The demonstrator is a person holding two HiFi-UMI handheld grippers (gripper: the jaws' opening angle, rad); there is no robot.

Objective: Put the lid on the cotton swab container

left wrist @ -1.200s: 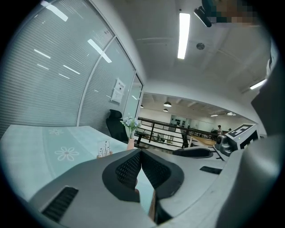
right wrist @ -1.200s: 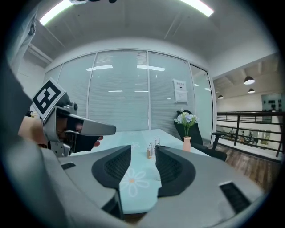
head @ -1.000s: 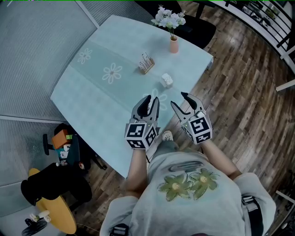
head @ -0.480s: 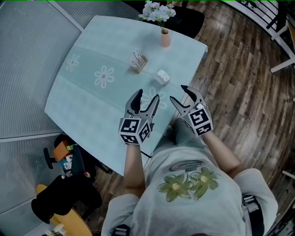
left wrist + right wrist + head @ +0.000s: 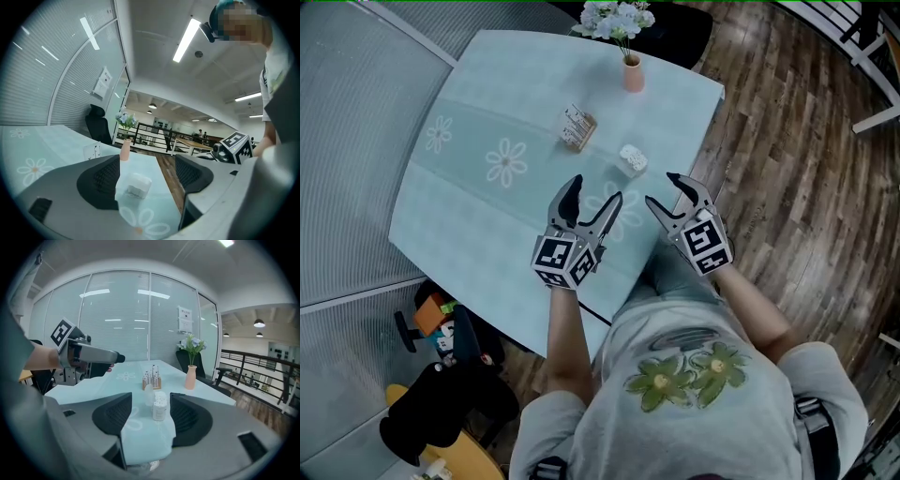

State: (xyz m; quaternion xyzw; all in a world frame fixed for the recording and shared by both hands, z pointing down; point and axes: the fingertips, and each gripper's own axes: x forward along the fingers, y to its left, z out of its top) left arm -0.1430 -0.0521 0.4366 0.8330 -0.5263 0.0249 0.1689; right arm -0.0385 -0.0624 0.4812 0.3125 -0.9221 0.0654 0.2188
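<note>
The cotton swab container (image 5: 633,159) sits on the flower-print table (image 5: 478,225), at 1 o'clock from the left gripper (image 5: 592,192) and 11 o'clock from the right gripper (image 5: 664,190). Both grippers' jaws have just been opening and hold nothing. A vase (image 5: 633,75) stands at the container's 12 o'clock.

The left gripper (image 5: 592,199) has just been opening its jaws, from nearly together to wide apart, and nothing is held between them. The right gripper (image 5: 663,191) has its jaws slightly wider too, also empty. The left gripper now sits farther from the right one over the table (image 5: 469,187).
</note>
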